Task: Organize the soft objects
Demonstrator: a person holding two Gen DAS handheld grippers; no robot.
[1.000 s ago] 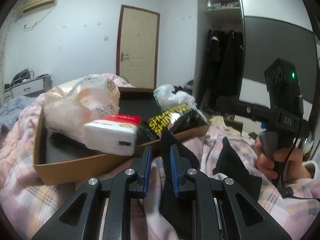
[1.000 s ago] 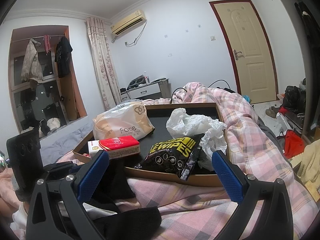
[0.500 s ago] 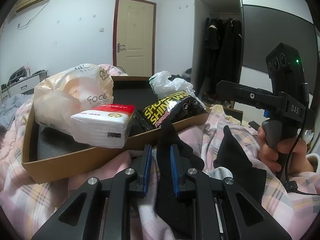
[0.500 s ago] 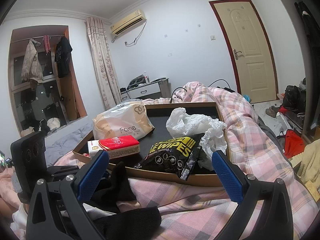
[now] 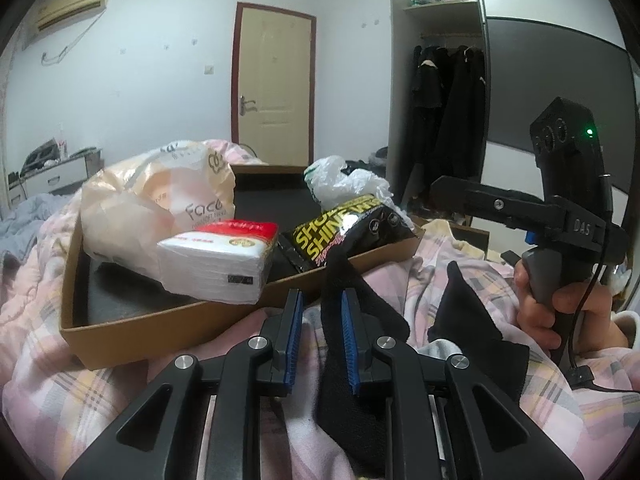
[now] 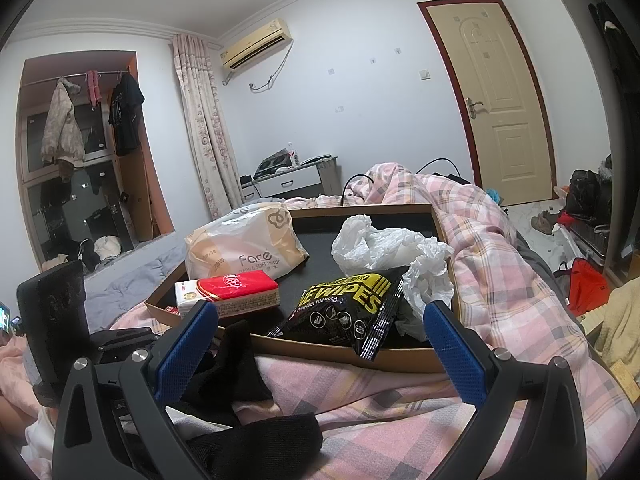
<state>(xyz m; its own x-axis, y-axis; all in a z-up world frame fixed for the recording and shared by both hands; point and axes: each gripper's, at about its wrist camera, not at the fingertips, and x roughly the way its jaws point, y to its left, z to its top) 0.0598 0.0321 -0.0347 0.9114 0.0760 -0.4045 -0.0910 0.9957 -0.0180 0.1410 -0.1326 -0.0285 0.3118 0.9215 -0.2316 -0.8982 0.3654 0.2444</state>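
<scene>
Black sock (image 5: 340, 280): soft dark fabric lying on the pink plaid blanket (image 5: 80, 392), just outside the near wall of the cardboard tray (image 5: 168, 328). One end stands up between the blue pads of the left gripper (image 5: 320, 310), whose jaws are drawn narrow on the cloth.
Second black fabric piece (image 5: 468, 320): at 3 o'clock of the first, on the same blanket.
Right gripper (image 6: 320, 336): jaws spread wide, nothing between them; in the left wrist view a hand (image 5: 560, 308) grasps its handle at 3 o'clock.
Tray contents: beige tissue bag (image 6: 248, 248) at 10 o'clock; red-and-white tissue pack (image 6: 228, 292) at 8 o'clock, near the front wall; black-and-yellow wipes pack (image 6: 352, 304) at 5 o'clock, overhanging the front edge; crumpled white plastic bag (image 6: 384, 244) at 2 o'clock.
</scene>
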